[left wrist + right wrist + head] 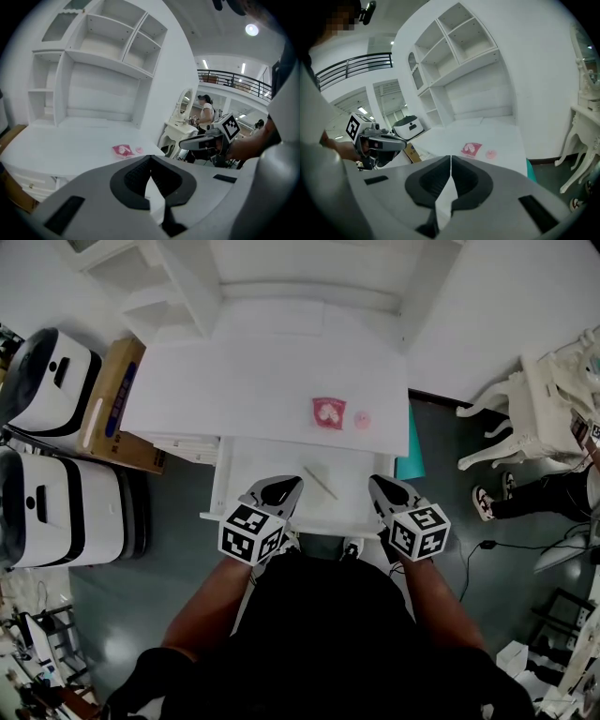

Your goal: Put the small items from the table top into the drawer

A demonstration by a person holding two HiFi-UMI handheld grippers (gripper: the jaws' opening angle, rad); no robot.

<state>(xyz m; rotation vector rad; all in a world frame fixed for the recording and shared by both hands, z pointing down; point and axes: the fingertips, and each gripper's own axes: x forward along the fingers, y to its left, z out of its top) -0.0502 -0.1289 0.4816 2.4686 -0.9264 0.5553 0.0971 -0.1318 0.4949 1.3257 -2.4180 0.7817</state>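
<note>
1. Step in hand: between picks. The drawer (221, 491) stands pulled out under the near edge of the worktop (225, 381). Both tongs hang over the drawer's near rim, touching nothing.
2. Left tongs (281, 487): clenched, tips meeting, nothing between them. Right tongs (382, 486): same, clenched and empty.
3. Task items on the worktop: a pink packet (329, 412), with a small pink round piece (363, 419) just beside it on the right. Both sit right of centre, close to the worktop's near edge, just far of the drawer opening. I can't tell what the round piece is.
4. Drawer contents: one thin pale stick (321, 483), lying diagonally, right of centre. Could be a pencil, but it's too thin to be sure. The rest of the drawer floor shows bare.
5. My read on progress: one item in, two left out.
6. Next move, as I judge it: the right tongs are the closer pair. Release them, reach far over the drawer and come down on the packet.
7. The packet lies flat, so I'd go in low and angled to catch an edge.
8. The round piece looks harder. It's small and flat, and likely to skid on the smooth worktop.
</note>
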